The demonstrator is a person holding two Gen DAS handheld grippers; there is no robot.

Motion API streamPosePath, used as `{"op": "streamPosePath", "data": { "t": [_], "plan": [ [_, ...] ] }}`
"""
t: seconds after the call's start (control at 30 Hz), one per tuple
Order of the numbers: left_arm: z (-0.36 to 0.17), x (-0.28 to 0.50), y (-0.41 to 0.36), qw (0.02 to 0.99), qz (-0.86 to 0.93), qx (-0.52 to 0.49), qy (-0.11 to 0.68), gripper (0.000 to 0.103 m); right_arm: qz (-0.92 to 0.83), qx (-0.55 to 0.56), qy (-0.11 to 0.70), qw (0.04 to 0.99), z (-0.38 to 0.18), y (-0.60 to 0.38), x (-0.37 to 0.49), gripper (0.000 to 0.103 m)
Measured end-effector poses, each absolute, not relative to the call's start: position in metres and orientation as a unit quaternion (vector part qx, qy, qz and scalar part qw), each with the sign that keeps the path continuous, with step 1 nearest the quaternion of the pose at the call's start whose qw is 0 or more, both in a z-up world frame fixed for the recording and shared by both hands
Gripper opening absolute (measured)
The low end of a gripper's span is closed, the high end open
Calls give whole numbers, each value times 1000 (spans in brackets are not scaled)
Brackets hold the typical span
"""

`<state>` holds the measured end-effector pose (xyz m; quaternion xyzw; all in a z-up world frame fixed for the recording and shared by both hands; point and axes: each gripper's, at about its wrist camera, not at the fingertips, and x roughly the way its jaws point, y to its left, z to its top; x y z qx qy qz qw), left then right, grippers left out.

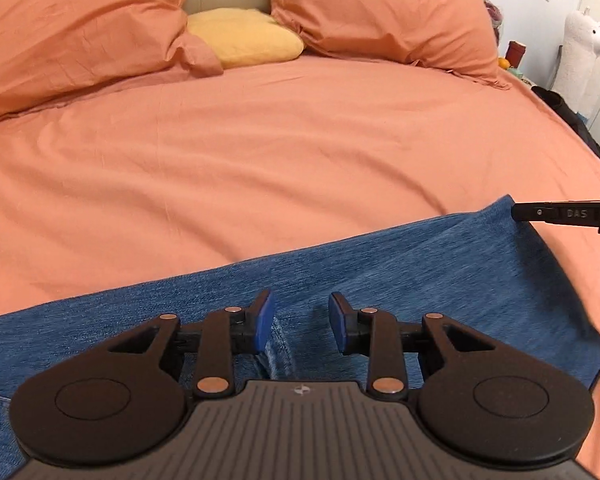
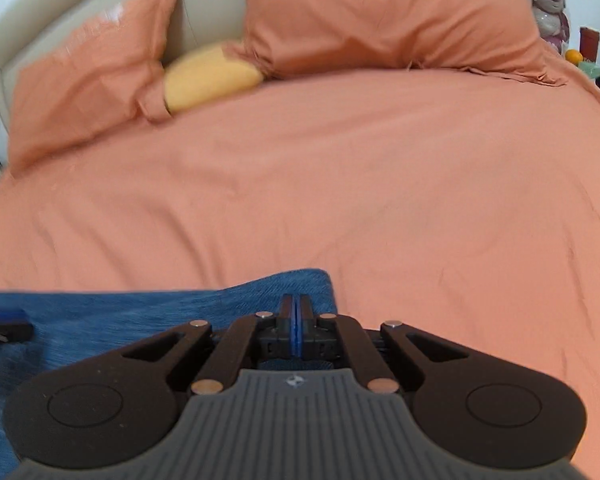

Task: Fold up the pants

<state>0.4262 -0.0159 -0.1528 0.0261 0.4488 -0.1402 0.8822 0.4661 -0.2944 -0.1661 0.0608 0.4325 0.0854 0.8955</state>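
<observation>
The left tool (image 1: 302,328) hangs closest, its blue pads partly apart over the blue pants (image 1: 400,268), gripping nothing. The pants lie flat along the near edge of the orange bed (image 1: 260,160). Rightward, the right tool (image 2: 296,320) is pinched completely closed, empty, above their end.

reads "das" in pale letters on the black side of the right gripper (image 1: 518,213), at the right edge of the left wrist view.
</observation>
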Motion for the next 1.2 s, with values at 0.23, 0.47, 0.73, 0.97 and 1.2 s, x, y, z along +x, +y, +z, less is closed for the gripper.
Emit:
{"op": "streamPosePath", "data": {
  "t": [0.23, 0.47, 0.73, 0.97, 1.2],
  "plan": [
    [-174, 440, 9, 869, -120, -26, 479, 34, 84, 42, 465, 880, -191, -292, 482, 0],
    [-142, 400, 2, 885, -130, 15, 446, 35, 102, 22, 482, 870, -174, -297, 431, 0],
    [-132, 333, -15, 876, -177, 20, 449, 28, 114, 12, 473, 873, -170, -318, 314, 0],
    [-161, 297, -14, 872, -141, 39, 466, 27, 88, 37, 433, 896, -181, -317, 259, 0],
    [-185, 293, 0, 876, -116, -31, 468, 33, 85, 30, 410, 908, -196, -314, 243, 0]
  ]
}}
